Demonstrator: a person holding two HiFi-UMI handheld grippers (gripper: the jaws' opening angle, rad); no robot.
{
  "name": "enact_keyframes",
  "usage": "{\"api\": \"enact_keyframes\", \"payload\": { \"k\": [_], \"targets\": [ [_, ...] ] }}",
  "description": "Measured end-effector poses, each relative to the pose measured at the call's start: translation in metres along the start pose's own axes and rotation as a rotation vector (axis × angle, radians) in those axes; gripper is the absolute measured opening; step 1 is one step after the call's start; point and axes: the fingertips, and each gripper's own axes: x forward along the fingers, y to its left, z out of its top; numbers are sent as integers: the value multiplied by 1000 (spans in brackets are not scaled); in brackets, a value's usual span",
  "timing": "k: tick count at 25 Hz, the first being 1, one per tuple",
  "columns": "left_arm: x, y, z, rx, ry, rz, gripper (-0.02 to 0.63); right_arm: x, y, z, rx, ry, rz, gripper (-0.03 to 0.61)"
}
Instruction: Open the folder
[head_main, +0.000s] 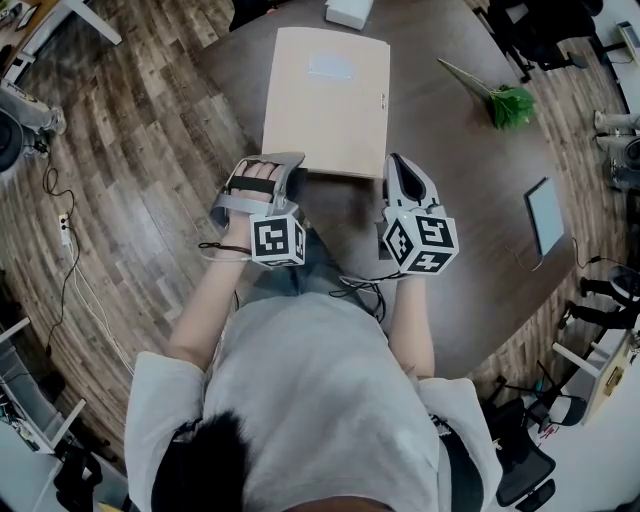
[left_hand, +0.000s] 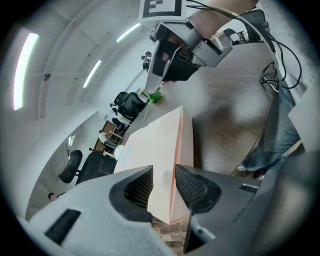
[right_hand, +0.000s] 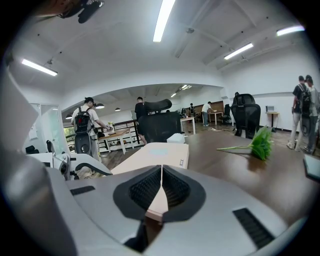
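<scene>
As the folder (head_main: 325, 100) is judged light, bendy card, its near edge is pinched in the right gripper (right_hand: 161, 186) jaws, left gripper (left_hand: 163, 186) jaws open astride a corner.

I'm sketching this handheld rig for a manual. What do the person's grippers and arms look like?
The left gripper and right gripper are light grey moulded shells with black textured pads. Each carries a white cube printed with black square markers. Thin black cables trail from them. The person wears a light grey short-sleeved T-shirt, so the forearms are uncovered.
</scene>
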Motion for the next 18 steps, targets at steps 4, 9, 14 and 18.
{"api": "enact_keyframes", "payload": {
  "k": [4,9,14,18],
  "targets": [
    [0,-1,1,14,15,10,126,-2,0,-1,2,-3,-1,12],
    [0,2,-1,15,28,30,129,-3,1,-2,4,-5,-4,12],
    [2,5,1,24,42,51,132,-6,-4,-1,8,-9,-9,12],
    [2,3,2,35,53,74,132,-8,-6,-3,10,-8,-12,12]
  ]
}}
